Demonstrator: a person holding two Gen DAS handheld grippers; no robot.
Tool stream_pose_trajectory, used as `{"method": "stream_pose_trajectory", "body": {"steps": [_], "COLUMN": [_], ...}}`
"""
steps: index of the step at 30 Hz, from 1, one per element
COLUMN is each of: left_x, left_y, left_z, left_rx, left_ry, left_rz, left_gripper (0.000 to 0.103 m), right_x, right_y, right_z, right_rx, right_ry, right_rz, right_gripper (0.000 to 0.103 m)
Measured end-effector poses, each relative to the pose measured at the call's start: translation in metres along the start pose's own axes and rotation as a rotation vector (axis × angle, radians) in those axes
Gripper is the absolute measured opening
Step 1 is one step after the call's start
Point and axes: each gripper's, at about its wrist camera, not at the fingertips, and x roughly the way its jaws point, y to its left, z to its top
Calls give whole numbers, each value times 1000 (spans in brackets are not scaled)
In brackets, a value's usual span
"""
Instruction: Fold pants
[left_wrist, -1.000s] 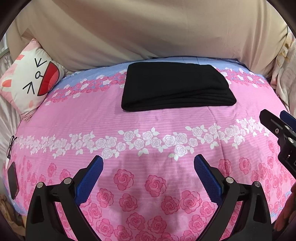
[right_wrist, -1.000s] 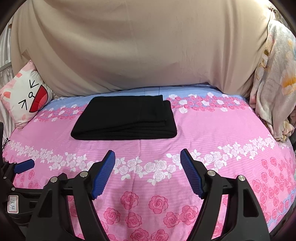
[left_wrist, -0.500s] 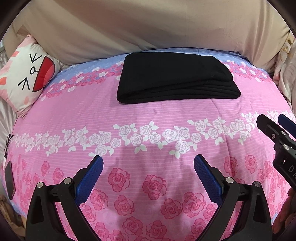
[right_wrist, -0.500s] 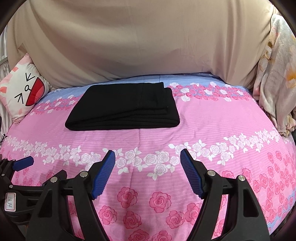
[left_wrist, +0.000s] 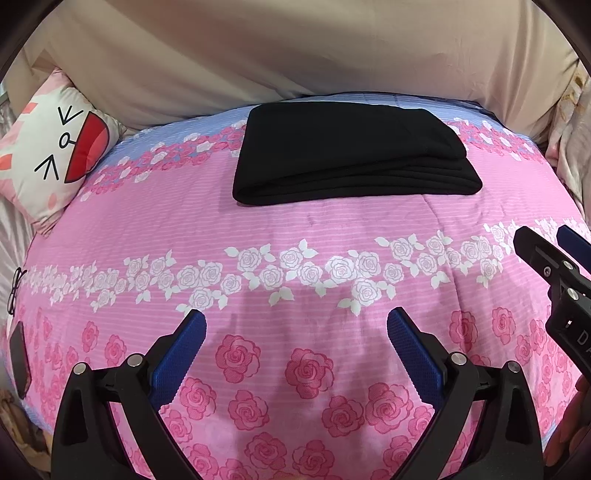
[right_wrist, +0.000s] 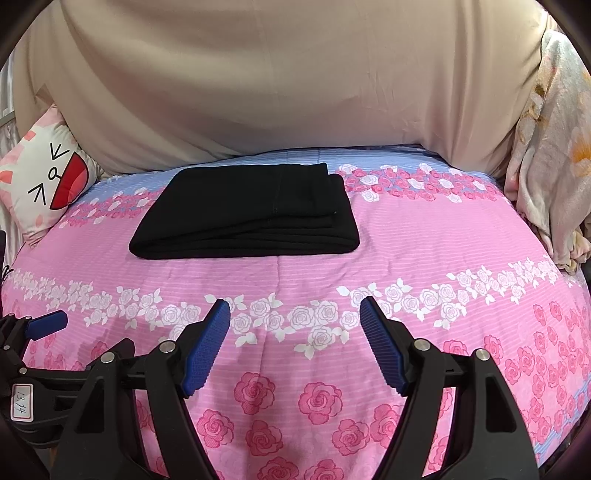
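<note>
The black pants (left_wrist: 351, 155) lie folded into a flat rectangle near the far side of the pink rose bedspread (left_wrist: 295, 236); the right wrist view shows the pants (right_wrist: 251, 214) left of centre with stacked layers along the near edge. My left gripper (left_wrist: 295, 325) hovers open over the near part of the bed, well short of the pants, nothing between its blue pads. My right gripper (right_wrist: 295, 314) is likewise open and empty, beside the left one. Each gripper shows at the edge of the other's view.
A white and pink cartoon-face pillow (left_wrist: 51, 155) leans at the far left. Beige fabric (right_wrist: 288, 85) rises behind the bed. A pale floral blanket (right_wrist: 554, 147) hangs at the right. A dark flat object (left_wrist: 18, 358) and eyeglasses (left_wrist: 14, 291) lie at the bed's left edge.
The view drifts slightly, so the pants sit a little differently in both views. Both grippers stay open and the pants lie untouched.
</note>
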Motion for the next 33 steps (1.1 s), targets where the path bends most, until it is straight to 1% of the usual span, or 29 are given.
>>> {"method": "stream_pose_trajectory", "body": {"steps": [16,33], "left_x": [4,6], "left_y": [1,1], "left_z": [-1,-2], "left_rx": [2,8], "left_ry": [4,8], "left_rz": [-2,12], "left_gripper": [97,97], "right_x": [2,2], "right_y": [-2,-2], "right_z": [-1,-1], "right_rx": [-2,-3], "right_ry": [6,5], "right_rz": [-1,-2], "right_gripper": [71,71]}}
